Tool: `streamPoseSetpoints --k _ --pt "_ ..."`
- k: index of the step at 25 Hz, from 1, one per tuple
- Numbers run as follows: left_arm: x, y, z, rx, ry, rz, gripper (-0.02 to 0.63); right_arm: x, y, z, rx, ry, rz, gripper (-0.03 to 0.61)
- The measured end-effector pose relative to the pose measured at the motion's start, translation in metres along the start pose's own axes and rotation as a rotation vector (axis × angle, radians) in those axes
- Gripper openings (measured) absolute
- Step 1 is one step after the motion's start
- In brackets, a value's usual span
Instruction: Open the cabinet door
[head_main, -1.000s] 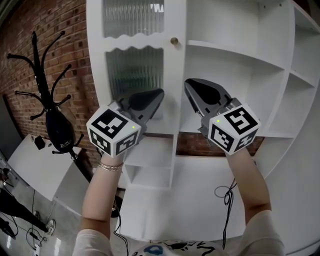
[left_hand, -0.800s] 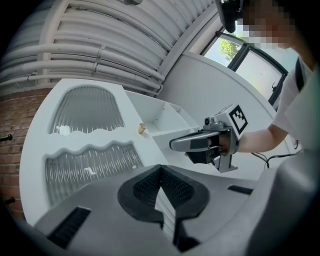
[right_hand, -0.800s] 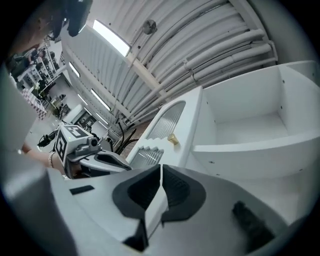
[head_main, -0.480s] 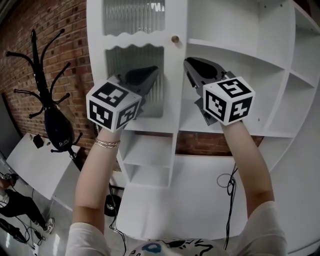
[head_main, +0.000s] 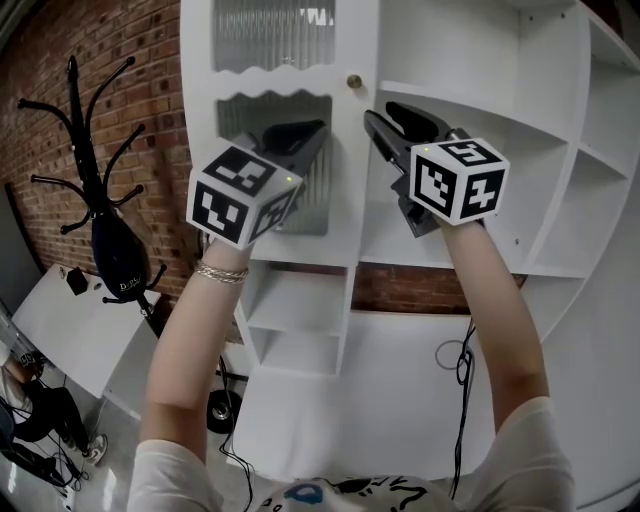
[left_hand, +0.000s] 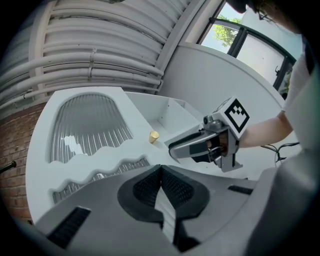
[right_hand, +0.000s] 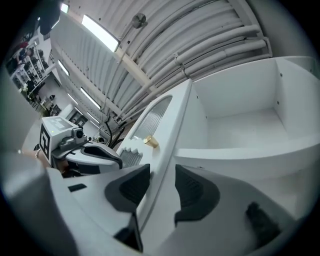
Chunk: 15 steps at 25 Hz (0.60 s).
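Your right gripper has just been opening its jaws, and they now stand wide, one ribbed dark pad on each side of the cabinet door. The door's thin white edge runs up between them. The right pad stands clear of that edge; the left pad sits close to the door's face, and you cannot tell from here whether it touches.

Your left gripper has its jaws pressed together, the cross-hatched pads meeting in a narrow seam with nothing between them. It hovers in front of the door's lower pane.

The door is a flat, smooth white panel on the left half of the cabinet, just ahead of both grippers. It carries two panes of ribbed glass, one above the other, each cut with a scalloped, wavy border. A small round brass-coloured knob sits near the door's right-hand edge, above your right gripper's tips.

To the right of the door are open white shelves, plain and matt. Left of the cabinet, a rough red brick wall backs a black coat stand with curved arms
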<state>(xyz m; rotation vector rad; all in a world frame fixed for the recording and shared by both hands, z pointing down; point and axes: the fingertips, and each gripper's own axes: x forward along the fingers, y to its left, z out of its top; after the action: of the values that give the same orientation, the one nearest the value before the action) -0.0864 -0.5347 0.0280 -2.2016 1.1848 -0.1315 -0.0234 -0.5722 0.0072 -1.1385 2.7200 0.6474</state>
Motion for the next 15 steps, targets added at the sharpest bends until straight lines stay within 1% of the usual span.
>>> streamPoseSetpoints --k 4,9,12,15 --pt "-0.003 -0.001 0.001 0.005 0.006 -0.004 0.012 0.003 0.003 -0.002 0.039 0.002 0.017 0.144" --pt "-0.007 -0.002 -0.005 0.004 0.017 -0.008 0.012 0.014 0.007 -0.005 0.136 0.009 0.076 0.144" --pt "-0.009 -0.003 -0.007 0.002 0.023 -0.010 0.012 0.015 0.008 -0.003 0.147 -0.005 0.068 0.144" --pt "-0.010 -0.003 -0.011 0.019 0.040 -0.009 0.012 0.011 0.008 0.000 0.175 -0.016 0.063 0.139"
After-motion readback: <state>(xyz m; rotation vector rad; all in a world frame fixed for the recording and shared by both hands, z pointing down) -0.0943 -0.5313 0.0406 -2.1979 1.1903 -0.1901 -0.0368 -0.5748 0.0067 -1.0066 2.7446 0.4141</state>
